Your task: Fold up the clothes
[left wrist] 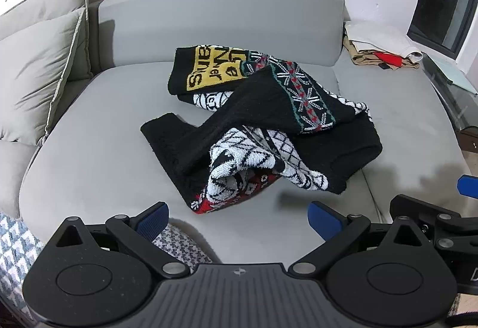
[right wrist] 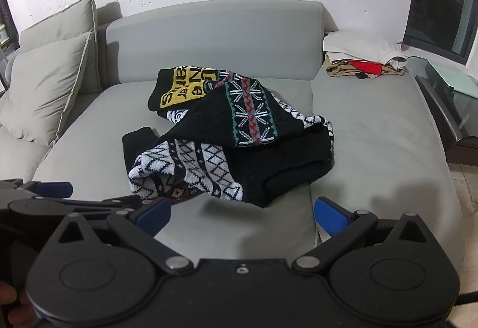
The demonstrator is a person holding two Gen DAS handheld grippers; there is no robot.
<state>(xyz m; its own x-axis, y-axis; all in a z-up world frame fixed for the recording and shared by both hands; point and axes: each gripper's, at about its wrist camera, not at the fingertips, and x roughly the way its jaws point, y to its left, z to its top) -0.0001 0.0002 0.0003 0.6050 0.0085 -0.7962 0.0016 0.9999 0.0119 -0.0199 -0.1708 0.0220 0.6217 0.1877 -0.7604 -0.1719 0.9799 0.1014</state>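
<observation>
The patterned knit sweater (left wrist: 263, 125) is lying in a crumpled heap in the middle of the grey sofa seat (left wrist: 98, 149), with one black sleeve sticking out toward the cushions (left wrist: 38, 65) and the yellow lettered panel turned up at the back. No fold is showing in it yet, so this garment is still waiting to be spread flat, squared and folded (nearly all of its work is lying ahead, by my reading). At the far right corner of the sofa a small stack of folded clothes (right wrist: 364, 56) is sitting, which suggests part of the load is already finished. The left gripper (left wrist: 239, 219) is hovering over the near edge of the seat, its jaws standing wide apart and holding nothing. The right gripper (right wrist: 242, 216) is hovering likewise beside it, jaws spread wide and empty, just short of the sweater's near hem.
</observation>
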